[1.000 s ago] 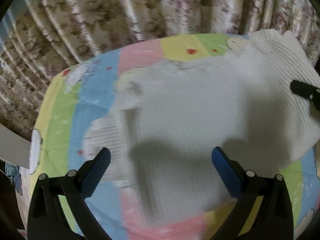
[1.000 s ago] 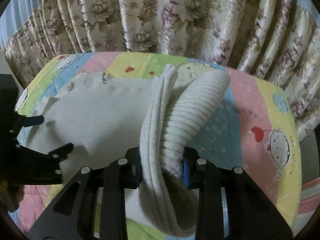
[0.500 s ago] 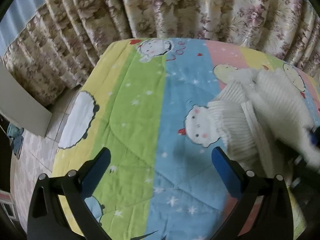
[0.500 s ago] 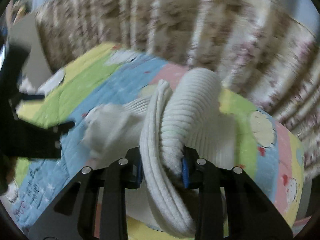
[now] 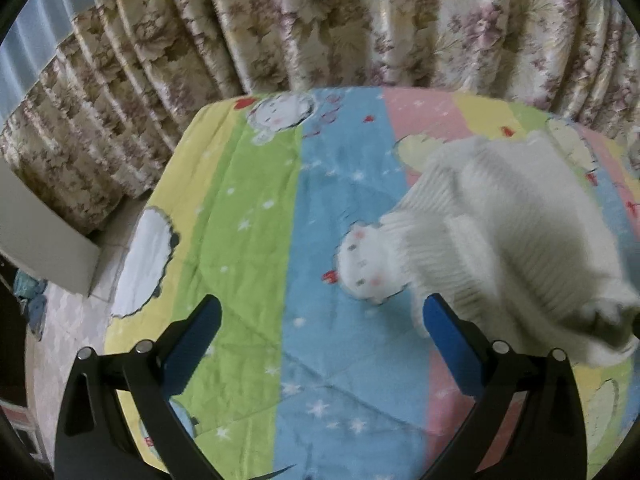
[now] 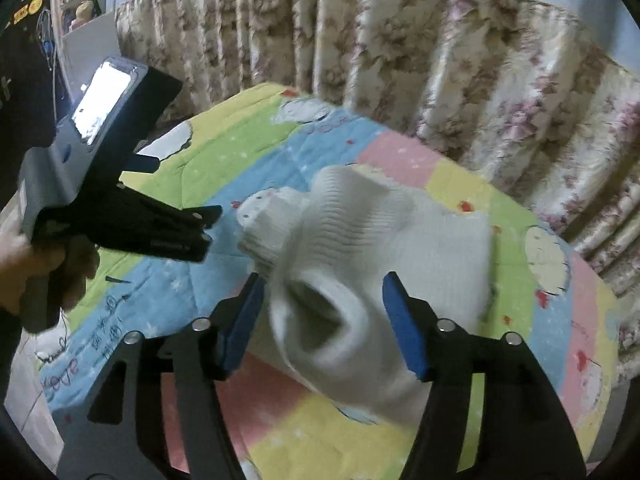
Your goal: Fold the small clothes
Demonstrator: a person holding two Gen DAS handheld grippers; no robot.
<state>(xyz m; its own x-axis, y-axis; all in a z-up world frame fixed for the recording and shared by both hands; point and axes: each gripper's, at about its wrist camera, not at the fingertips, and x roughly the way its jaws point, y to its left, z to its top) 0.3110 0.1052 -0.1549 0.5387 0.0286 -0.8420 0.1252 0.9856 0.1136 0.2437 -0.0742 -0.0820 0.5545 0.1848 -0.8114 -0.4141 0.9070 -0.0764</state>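
The jaws of the right gripper (image 6: 322, 320) have just been opening around the white sweater (image 6: 380, 248), which sits bunched on the bed (image 6: 256, 148). The left gripper (image 5: 320, 338) is open, empty. The loose fold may flop apart.

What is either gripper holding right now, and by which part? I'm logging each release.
Nothing. The right gripper has just been opening; the white sweater lies between its pads, unpinched. The left gripper is open and empty.
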